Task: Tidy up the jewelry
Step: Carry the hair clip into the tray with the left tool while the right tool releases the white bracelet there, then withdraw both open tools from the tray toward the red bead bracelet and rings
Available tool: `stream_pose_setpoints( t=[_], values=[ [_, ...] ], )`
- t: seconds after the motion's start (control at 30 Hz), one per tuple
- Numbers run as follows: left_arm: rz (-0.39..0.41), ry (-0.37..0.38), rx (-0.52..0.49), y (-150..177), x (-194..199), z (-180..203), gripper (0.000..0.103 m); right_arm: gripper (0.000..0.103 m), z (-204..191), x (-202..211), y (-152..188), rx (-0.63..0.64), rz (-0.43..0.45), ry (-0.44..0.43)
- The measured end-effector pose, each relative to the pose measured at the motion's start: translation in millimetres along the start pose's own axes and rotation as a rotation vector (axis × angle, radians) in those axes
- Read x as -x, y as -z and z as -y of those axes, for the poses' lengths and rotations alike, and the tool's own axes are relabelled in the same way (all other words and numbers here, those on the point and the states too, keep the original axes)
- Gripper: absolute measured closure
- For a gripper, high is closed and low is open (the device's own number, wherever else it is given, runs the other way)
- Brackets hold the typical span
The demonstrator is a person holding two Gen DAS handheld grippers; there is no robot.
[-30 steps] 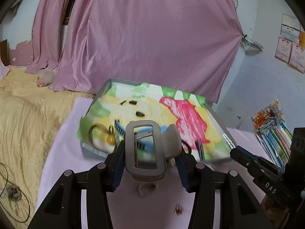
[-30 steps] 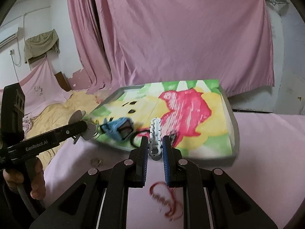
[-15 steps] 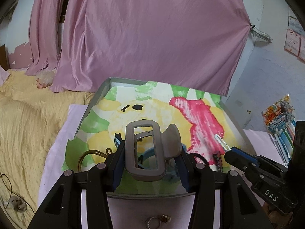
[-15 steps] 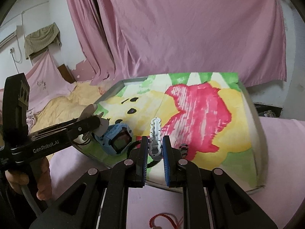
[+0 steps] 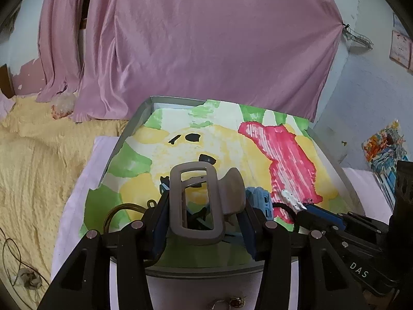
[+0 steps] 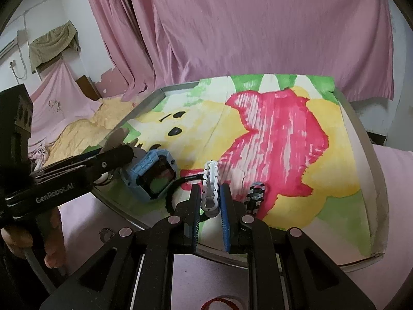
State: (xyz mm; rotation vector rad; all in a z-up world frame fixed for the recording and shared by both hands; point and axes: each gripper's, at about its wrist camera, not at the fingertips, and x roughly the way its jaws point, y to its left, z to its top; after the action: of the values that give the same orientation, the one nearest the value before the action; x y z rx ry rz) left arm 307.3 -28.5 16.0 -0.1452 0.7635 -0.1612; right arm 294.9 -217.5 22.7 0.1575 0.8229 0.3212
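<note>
A metal tray [image 5: 136, 118] [image 6: 361, 134] lined with a bright painted sheet lies in front of both grippers. My left gripper [image 5: 204, 222] [image 6: 113, 155] is shut on a grey hair claw [image 5: 196, 201], held over the tray's near left part. My right gripper [image 6: 210, 201] [image 5: 309, 209] is shut on a white wavy hair clip [image 6: 211, 180] [image 5: 291, 200] above the tray's near edge. A blue watch [image 6: 155, 175] [image 5: 260, 201] lies in the tray between the two grippers. Beside it are a black cord loop [image 6: 175, 188], a black-and-white beaded piece [image 6: 255, 193] and a gold bangle [image 5: 116, 211].
The tray rests on a pink cloth [image 6: 397, 170]. On it near me lie a red bead bracelet [image 6: 222, 302], a small ring [image 6: 104, 232] and an earring [image 5: 232, 302]. A yellow blanket [image 5: 38, 168] lies left and a pink curtain [image 5: 206, 51] hangs behind. A hand [image 6: 51, 245] holds the left tool.
Both grippers have moved forward from the pink cloth to over the tray's near edge, each still holding its clip. The watch and the bangle now sit close beneath them.
</note>
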Motion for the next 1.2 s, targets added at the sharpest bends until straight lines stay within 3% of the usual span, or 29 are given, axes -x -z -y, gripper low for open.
stream_pose_setpoints(
  t=[0.23, 0.37, 0.53, 0.6, 0.73, 0.87, 1.03, 1.2],
  values=[
    [-0.017, 0.007, 0.003, 1.3, -2.2, 0.2, 0.057, 0.089, 2.2, -1.4, -0.7, -0.011, -0.006, 0.003],
    [-0.005, 0.024, 0.007, 1.9, 0.9, 0.5, 0.04, 0.079, 1.6, 3.0, 0.8, -0.008, 0.011, 0.004],
    [0.038, 0.021, 0.001, 3.8, 9.9, 0.7, 0.039, 0.075, 1.8, 16.8, 2.8, -0.012, 0.064, 0.017],
    [0.056, 0.021, -0.003, 5.3, 15.3, 0.5, 0.034, 0.075, 1.7, 23.3, 4.0, -0.015, 0.092, 0.022],
    [0.114, 0.017, 0.006, 9.3, 29.3, -2.7, 0.027, 0.054, 0.6, 40.4, 8.4, -0.019, 0.159, 0.043],
    [0.146, 0.006, 0.01, 16.0, 41.7, -4.8, 0.018, 0.044, -2.3, 60.6, 14.8, -0.009, 0.231, 0.076],
    [0.217, 0.007, 0.022, 28.3, 61.9, -7.4, 0.003, 0.017, -4.4, 87.3, 26.1, -0.004, 0.32, 0.085],
    [0.266, -0.01, 0.031, 42.4, 77.3, -8.1, 0.001, 0.009, -8.9, 113.2, 41.3, 0.022, 0.407, 0.084]
  ],
)
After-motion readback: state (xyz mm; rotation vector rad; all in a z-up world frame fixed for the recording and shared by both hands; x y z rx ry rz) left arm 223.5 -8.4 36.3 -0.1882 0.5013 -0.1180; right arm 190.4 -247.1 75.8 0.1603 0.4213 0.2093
